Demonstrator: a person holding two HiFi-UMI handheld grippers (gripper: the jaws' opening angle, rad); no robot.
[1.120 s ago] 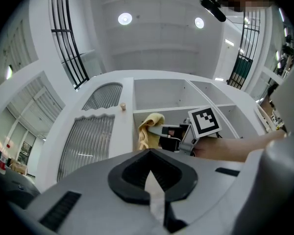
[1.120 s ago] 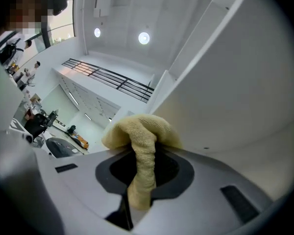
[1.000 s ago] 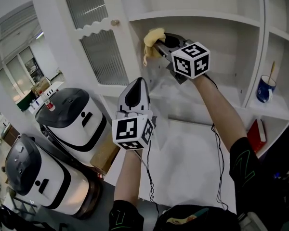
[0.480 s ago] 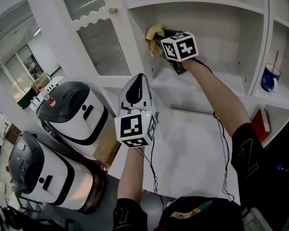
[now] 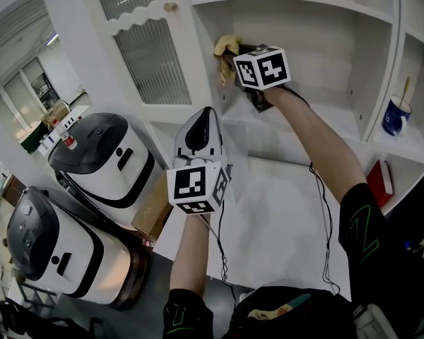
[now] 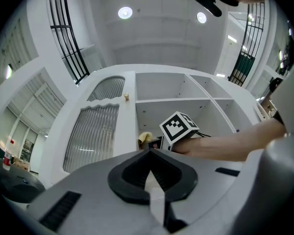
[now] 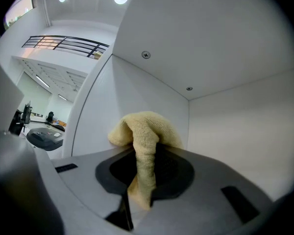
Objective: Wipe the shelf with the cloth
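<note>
A yellow cloth (image 5: 225,45) is pinched in my right gripper (image 5: 231,56), which is shut on it inside the upper left compartment of the white shelf unit (image 5: 304,122). The cloth sits against the compartment's left side wall, near the back corner. In the right gripper view the cloth (image 7: 144,131) bulges out over the shut jaws of the right gripper (image 7: 143,153), with white walls close behind. My left gripper (image 5: 200,119) hangs lower, in front of the shelf, shut and holding nothing. The left gripper (image 6: 150,154) points up at the compartment.
A cabinet door with ribbed glass (image 5: 152,55) stands open left of the compartment. A blue mug (image 5: 393,116) and a red book (image 5: 379,182) sit in the right-hand compartments. Two white rice cookers (image 5: 102,161) (image 5: 49,249) stand at the lower left, beside the white counter (image 5: 283,217).
The right gripper and cloth shifted a little up and left along the side wall a second ago, then held almost still. The left gripper has stayed put.
</note>
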